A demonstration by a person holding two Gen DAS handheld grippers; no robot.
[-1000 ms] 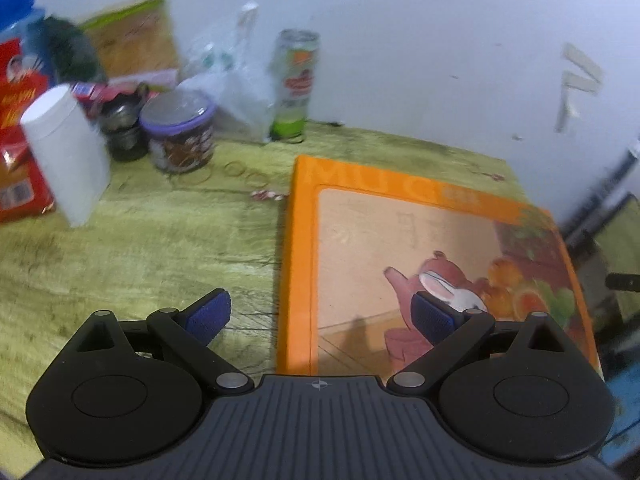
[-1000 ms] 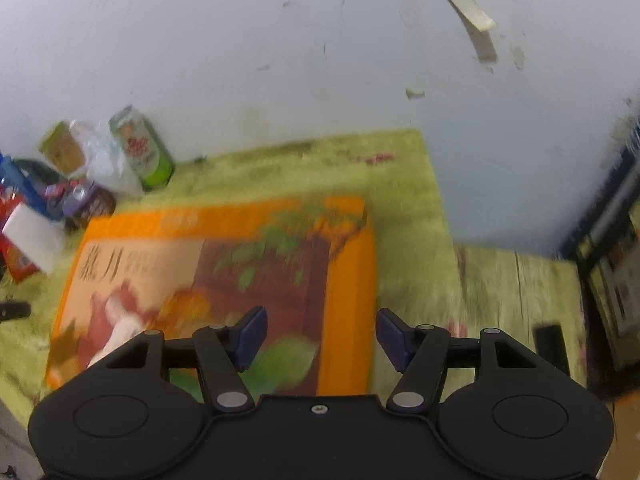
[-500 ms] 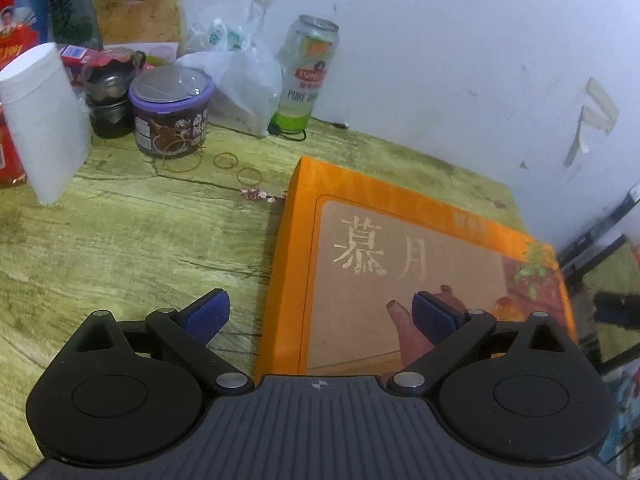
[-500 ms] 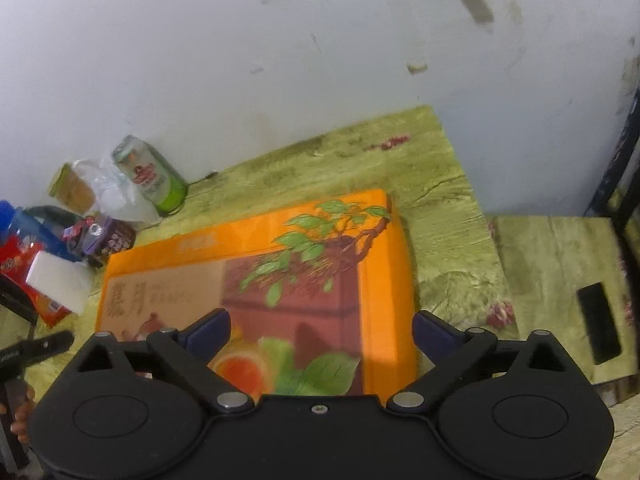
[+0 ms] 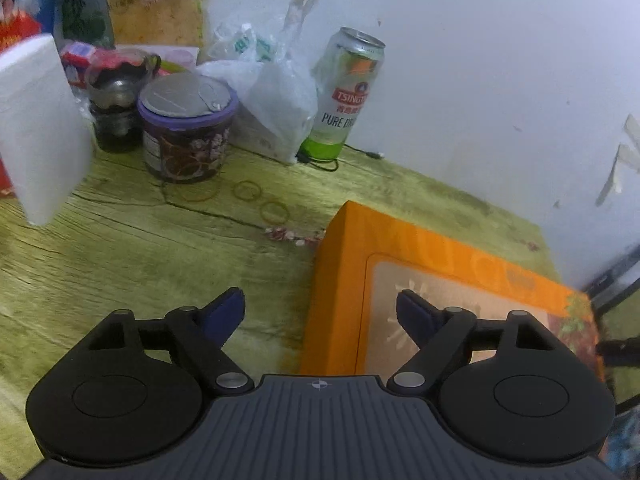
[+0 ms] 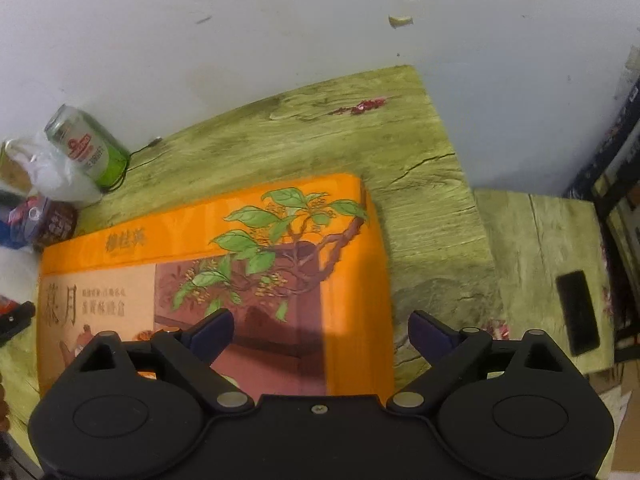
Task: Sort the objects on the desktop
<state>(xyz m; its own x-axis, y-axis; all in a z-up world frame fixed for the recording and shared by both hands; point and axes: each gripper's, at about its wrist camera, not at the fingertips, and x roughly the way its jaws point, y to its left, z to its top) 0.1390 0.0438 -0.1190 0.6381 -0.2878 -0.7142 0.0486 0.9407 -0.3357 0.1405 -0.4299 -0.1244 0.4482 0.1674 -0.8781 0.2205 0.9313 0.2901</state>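
Left gripper (image 5: 320, 312): jaws are closing, straddling the left edge of the orange gift box (image 5: 440, 280), with no pad seen pressing on it. Right gripper (image 6: 320, 328): jaws are wide apart and easing inward, straddling the box's right edge (image 6: 356, 280), again nothing clamped.

The box is lying flat on the green wood-grain table (image 5: 140, 248), near the right end, well apart from the Tsingtao beer can (image 5: 348, 96), plastic bag (image 5: 276, 100) and purple-lidded tub (image 5: 186, 128) by the wall.

It's probably stiff cardboard, glossy and a bit slippery, awkwardly wide, so the two short ends look like the spots to be grabbed together. Its long axis is seen running left to right, along the wall.
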